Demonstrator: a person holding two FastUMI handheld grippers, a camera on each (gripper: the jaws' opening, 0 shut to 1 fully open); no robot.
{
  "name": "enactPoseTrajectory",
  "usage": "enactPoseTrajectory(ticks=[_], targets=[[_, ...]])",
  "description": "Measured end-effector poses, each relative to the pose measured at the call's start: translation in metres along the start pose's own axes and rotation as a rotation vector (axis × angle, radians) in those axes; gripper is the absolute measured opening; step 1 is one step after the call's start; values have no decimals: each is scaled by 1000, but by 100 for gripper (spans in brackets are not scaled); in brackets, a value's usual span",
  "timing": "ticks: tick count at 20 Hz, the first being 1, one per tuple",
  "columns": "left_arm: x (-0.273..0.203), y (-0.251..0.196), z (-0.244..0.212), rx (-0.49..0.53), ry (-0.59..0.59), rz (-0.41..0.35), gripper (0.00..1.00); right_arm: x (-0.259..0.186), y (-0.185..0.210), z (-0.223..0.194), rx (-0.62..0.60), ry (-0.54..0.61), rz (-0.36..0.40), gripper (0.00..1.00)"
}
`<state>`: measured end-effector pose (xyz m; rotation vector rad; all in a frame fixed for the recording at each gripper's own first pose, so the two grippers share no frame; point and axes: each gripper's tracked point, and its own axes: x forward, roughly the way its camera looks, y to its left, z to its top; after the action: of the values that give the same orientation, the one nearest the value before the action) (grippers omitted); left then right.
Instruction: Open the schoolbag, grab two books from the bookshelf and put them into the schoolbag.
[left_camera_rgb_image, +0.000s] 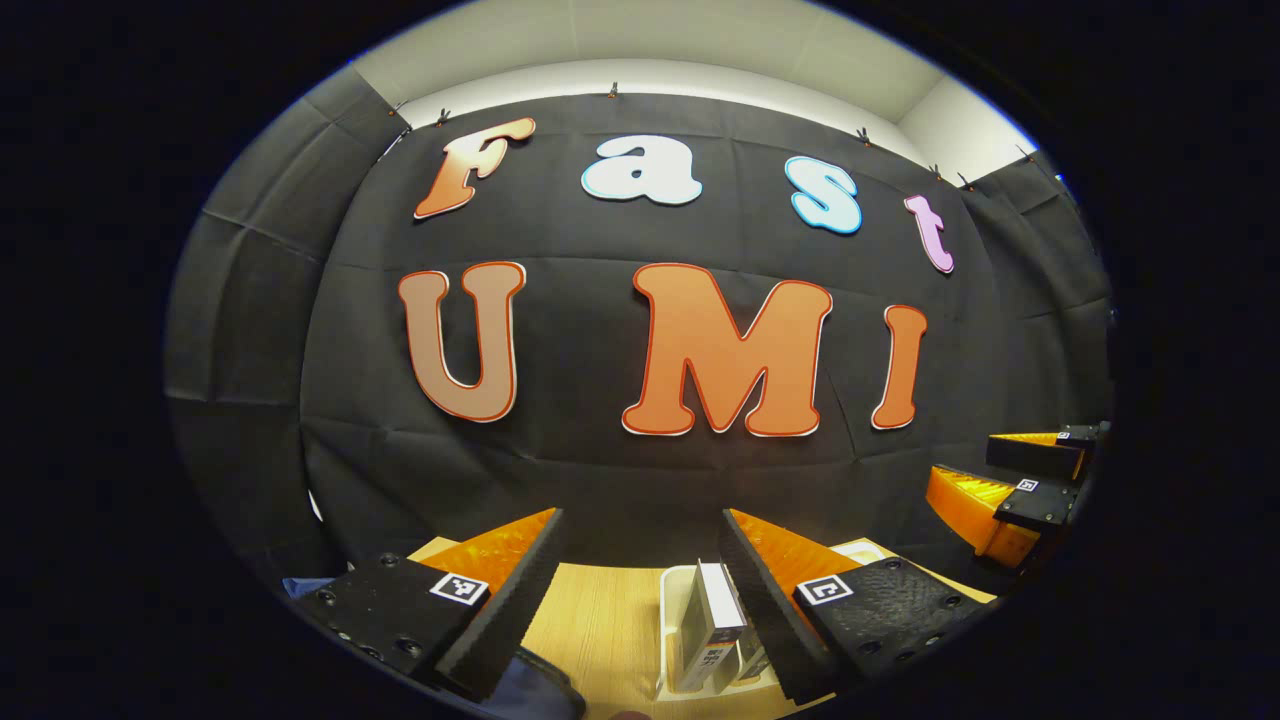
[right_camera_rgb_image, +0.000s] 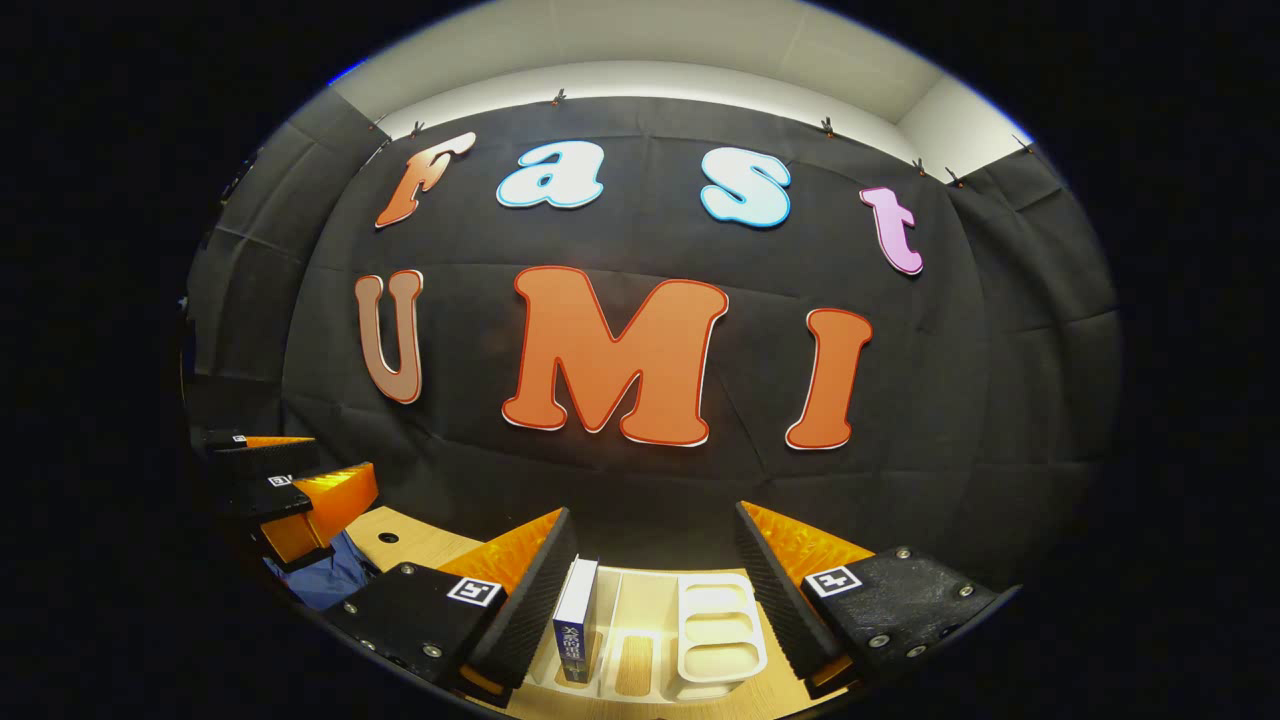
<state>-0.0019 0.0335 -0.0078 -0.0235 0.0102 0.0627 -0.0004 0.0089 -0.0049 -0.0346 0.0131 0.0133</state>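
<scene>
Table (right_camera_rgb_image: 400, 545): book (right_camera_rgb_image: 576, 620) between right hand-held gripper (right_camera_rgb_image: 650, 600) fingers.

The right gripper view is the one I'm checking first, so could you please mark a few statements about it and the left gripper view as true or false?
1. In the right gripper view, the right gripper is open with nothing between its fingers. True.
2. A book stands upright in the white bookshelf. True.
3. The left gripper is shut on a book. False: it is open and holds nothing; the book shows beyond it in the shelf.
4. The blue schoolbag lies to the right of the bookshelf in the right gripper view. False: it lies to the left, below the other gripper.
5. The shelf stands on a wooden table. True.
</scene>
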Motion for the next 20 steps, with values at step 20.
enactPoseTrajectory(ticks=[20], targets=[[-6,33,12,22,-37,22,97,-7,0,-13,-3,30,4,94]])
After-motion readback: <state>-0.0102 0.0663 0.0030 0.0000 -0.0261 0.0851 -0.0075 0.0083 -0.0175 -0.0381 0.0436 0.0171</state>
